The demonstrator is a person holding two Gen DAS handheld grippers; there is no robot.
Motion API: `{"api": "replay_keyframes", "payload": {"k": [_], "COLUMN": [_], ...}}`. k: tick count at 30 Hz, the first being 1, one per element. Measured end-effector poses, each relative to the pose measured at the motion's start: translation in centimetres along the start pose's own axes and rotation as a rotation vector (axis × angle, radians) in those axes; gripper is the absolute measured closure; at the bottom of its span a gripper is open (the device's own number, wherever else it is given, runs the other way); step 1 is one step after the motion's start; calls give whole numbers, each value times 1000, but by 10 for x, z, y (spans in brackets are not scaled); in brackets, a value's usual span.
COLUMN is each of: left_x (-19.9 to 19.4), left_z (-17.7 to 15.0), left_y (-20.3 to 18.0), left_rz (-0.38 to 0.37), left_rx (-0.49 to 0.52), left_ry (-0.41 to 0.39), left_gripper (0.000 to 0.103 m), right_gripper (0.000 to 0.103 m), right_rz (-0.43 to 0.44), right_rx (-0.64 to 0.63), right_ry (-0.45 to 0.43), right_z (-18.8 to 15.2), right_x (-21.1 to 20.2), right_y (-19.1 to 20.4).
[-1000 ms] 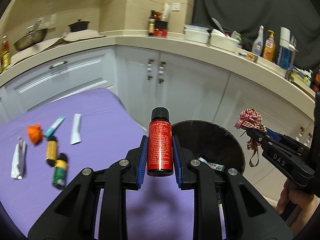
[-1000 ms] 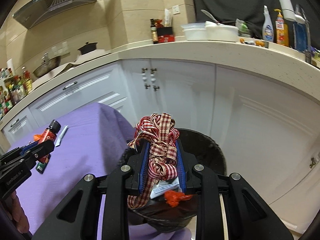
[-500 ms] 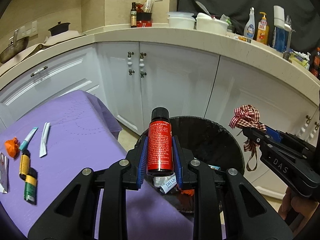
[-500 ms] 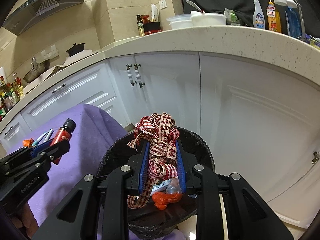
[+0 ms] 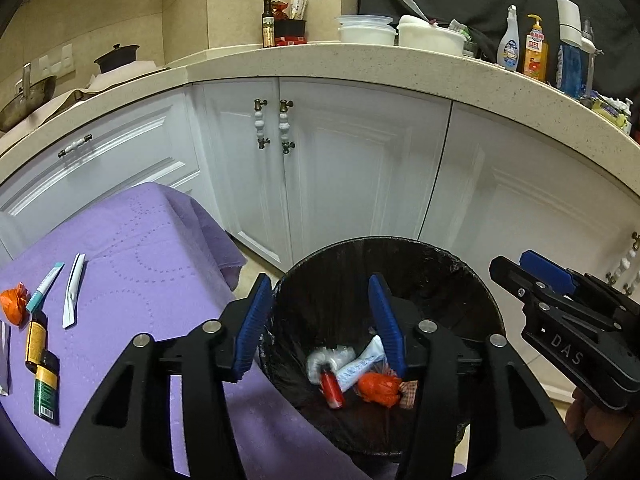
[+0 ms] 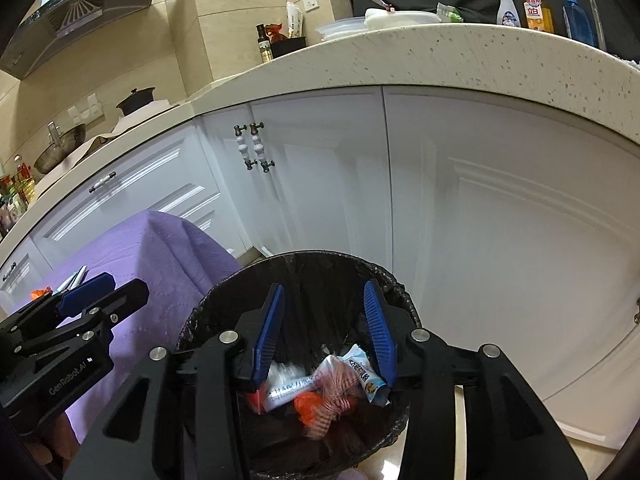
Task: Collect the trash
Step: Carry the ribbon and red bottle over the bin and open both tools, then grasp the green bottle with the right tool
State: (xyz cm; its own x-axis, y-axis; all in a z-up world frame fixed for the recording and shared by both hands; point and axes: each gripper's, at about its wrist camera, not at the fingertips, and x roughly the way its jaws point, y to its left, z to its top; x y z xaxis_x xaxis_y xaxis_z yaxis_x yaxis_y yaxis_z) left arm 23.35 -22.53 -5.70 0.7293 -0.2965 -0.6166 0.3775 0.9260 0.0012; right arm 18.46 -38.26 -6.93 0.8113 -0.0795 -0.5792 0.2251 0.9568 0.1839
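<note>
A black bin (image 5: 472,292) with a black liner stands beside the purple table; it also shows in the right wrist view (image 6: 192,320). My left gripper (image 5: 320,320) is open and empty above it. The red bottle (image 5: 332,390) lies inside among wrappers and an orange scrap (image 5: 378,388). My right gripper (image 6: 324,328) is open and empty above the bin. The red checked ribbon (image 6: 340,396) lies in the bin among white wrappers (image 6: 288,392). The right gripper shows at the right of the left wrist view (image 5: 560,312).
On the purple cloth (image 5: 132,264) lie two small bottles (image 5: 40,356), an orange scrap (image 5: 14,306), a teal tube (image 5: 46,286) and a white sachet (image 5: 74,290). White cabinets (image 5: 340,184) and a counter (image 5: 400,60) with bottles stand behind the bin.
Both grippers moved over the bin and opened. The red bottle dropped from the left gripper and the checked ribbon from the right; both now lie in the bin.
</note>
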Motion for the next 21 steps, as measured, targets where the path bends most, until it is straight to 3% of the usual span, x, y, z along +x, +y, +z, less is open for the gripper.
{"api": "replay_keyframes", "payload": {"k": [10, 21], "left_x": [-19, -68], "left_z": [0, -21], "left_y": [16, 85], "left_rz": [9, 132], "left_rx": [-29, -118], "left_ry": [-15, -24], "left_gripper": [43, 41], "right_gripper": [56, 54], "right_rz": [12, 115], "right_rx": [-6, -70], "right_ry": [-13, -18], "right_z": [2, 3], "right_x": [-10, -14], "right_y": [10, 68]}}
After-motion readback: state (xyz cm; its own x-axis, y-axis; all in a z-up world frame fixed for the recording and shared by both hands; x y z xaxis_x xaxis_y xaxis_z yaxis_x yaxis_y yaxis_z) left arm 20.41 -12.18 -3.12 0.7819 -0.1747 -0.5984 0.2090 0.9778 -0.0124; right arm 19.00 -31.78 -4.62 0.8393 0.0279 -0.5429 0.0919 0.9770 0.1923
